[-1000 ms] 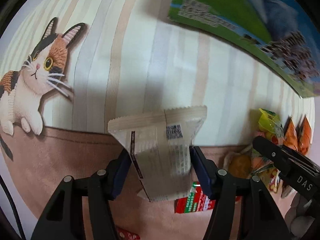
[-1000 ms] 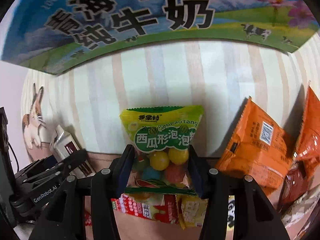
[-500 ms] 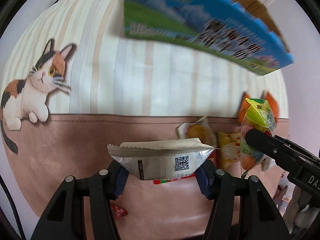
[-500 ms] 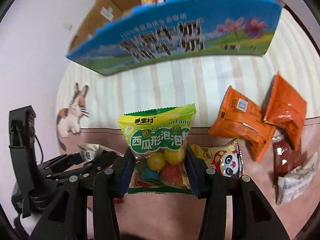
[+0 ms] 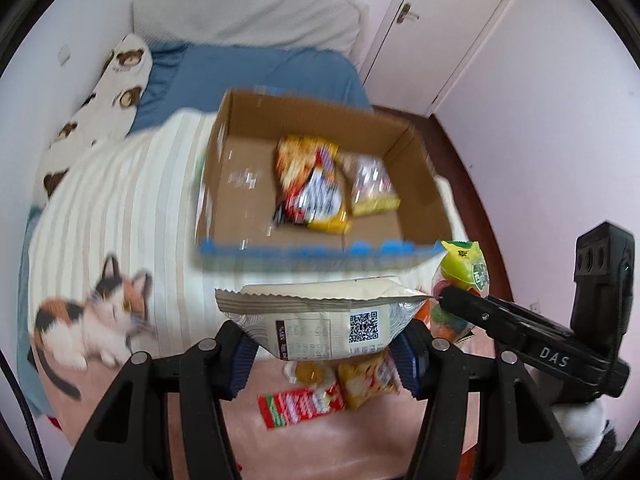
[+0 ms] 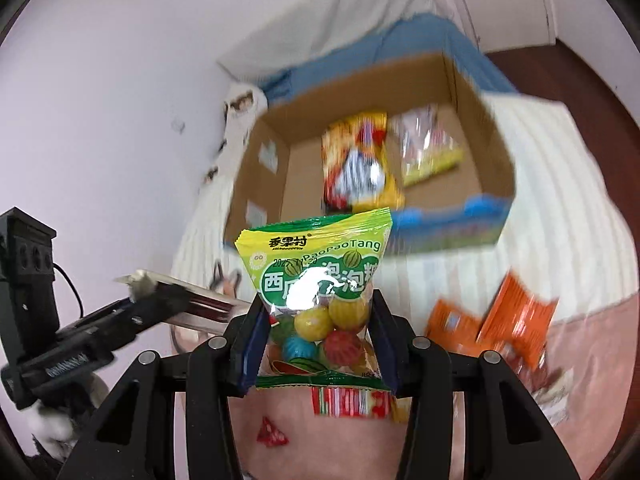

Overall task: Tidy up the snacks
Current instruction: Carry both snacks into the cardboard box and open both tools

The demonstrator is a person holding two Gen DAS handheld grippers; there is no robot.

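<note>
Crinkly foil packet (image 5: 320,322), glossy gumball bag (image 6: 320,300), seemingly cardboard box (image 5: 408,148)

Your right gripper (image 6: 320,344) clamps the green bubble-gum bag (image 6: 318,280). The open cardboard box (image 6: 496,168) sits at twelve o'clock, two packets inside. Orange packets (image 6: 500,320) lie at three o'clock; your left gripper (image 6: 152,300) enters at nine, pinching a pale packet (image 6: 140,280).

Box (image 5: 404,148): brown cardboard, blue scalloped front edge. Blanket (image 5: 120,200): cream with beige stripes, calico cat print, pink lower band. Held pouch (image 5: 320,320): silver-white, black QR code. Candy bag (image 6: 320,276): yellow-green, watermelon print, multicoloured balls inside. Packets (image 6: 504,320): orange. Blurred bag in box (image 5: 310,184): apparently yellow, red. Bedsheet (image 5: 260,76): blue.
</note>
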